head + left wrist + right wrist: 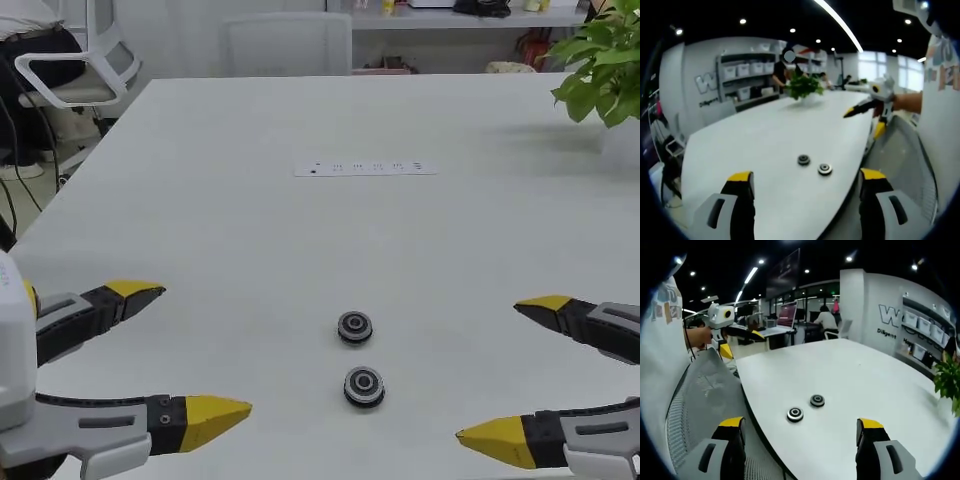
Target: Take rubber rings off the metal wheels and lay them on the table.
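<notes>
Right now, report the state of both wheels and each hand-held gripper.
Near wheel: flat on the table, rubber ring on, untouched.
Far wheel: flat on the table, rubber ring on, untouched.
Left hand-held gripper: open, empty, beside the wheels.
Right hand-held gripper: open, empty, on the wheels' other side.

The far wheel point(355, 327) and the near wheel point(364, 386) are too small for me to tell rubber from metal. The left gripper point(204, 349) runs off the left and bottom edges, and the right gripper point(488, 371) runs off the right and bottom. The plant point(600, 70) is cut off by the top right corner. I cannot read the marks on the power strip point(365, 168).
</notes>
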`<state>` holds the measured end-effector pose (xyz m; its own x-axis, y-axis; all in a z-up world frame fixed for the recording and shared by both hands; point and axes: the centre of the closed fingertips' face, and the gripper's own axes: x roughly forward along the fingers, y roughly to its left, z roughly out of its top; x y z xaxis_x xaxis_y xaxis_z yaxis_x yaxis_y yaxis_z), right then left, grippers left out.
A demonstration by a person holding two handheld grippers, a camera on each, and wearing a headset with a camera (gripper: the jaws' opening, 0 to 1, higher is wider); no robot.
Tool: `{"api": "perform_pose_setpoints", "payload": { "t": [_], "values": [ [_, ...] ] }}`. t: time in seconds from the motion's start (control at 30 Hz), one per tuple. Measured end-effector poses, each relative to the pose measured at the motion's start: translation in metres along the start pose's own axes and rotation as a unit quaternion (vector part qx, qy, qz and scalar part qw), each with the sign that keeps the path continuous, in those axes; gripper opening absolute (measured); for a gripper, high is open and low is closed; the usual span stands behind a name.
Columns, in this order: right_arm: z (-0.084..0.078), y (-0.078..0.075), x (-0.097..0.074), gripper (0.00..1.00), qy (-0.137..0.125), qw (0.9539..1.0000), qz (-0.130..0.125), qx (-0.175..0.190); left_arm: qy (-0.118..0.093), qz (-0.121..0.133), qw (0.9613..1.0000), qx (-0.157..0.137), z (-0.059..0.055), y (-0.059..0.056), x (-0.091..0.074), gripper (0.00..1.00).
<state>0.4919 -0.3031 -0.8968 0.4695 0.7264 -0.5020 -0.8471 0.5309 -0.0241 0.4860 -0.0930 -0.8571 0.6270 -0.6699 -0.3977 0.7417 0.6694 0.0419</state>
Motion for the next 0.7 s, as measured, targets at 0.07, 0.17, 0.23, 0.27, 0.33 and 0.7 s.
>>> {"api": "perform_pose_setpoints", "payload": {
  "t": [0.07,0.17,0.23,0.27,0.33,0.7],
  "values": [
    [-0.0001,-0.0003,-0.0002,0.91,0.0,1.0,0.0,0.0,-0.001,0.001,1.0,0.001,0.0006,0.0002,-0.0001,0.87],
    [0.0004,-0.0008,-0.0007,0.91,-0.002,1.0,-0.001,-0.001,-0.001,0.0,1.0,0.0,0.0006,0.0001,0.0,0.87],
    [0.0008,-0.001,-0.0007,0.91,-0.003,1.0,-0.001,-0.001,-0.001,0.0,1.0,0.001,0.0005,0.0002,0.0001,0.87],
    [0.0008,-0.0015,-0.0008,0.91,-0.003,1.0,-0.001,-0.002,-0.001,0.0,1.0,0.001,0.0007,0.0004,0.0001,0.87],
    [0.0013,-0.0018,-0.0009,0.9,-0.004,1.0,-0.001,-0.003,-0.002,0.001,1.0,0.001,0.0009,0.0007,0.0002,0.87],
    [0.0093,-0.0054,0.0007,0.9,-0.013,0.9999,-0.002,-0.007,-0.009,0.003,0.9999,0.003,0.0058,0.0051,0.0027,0.85]
  ]
}}
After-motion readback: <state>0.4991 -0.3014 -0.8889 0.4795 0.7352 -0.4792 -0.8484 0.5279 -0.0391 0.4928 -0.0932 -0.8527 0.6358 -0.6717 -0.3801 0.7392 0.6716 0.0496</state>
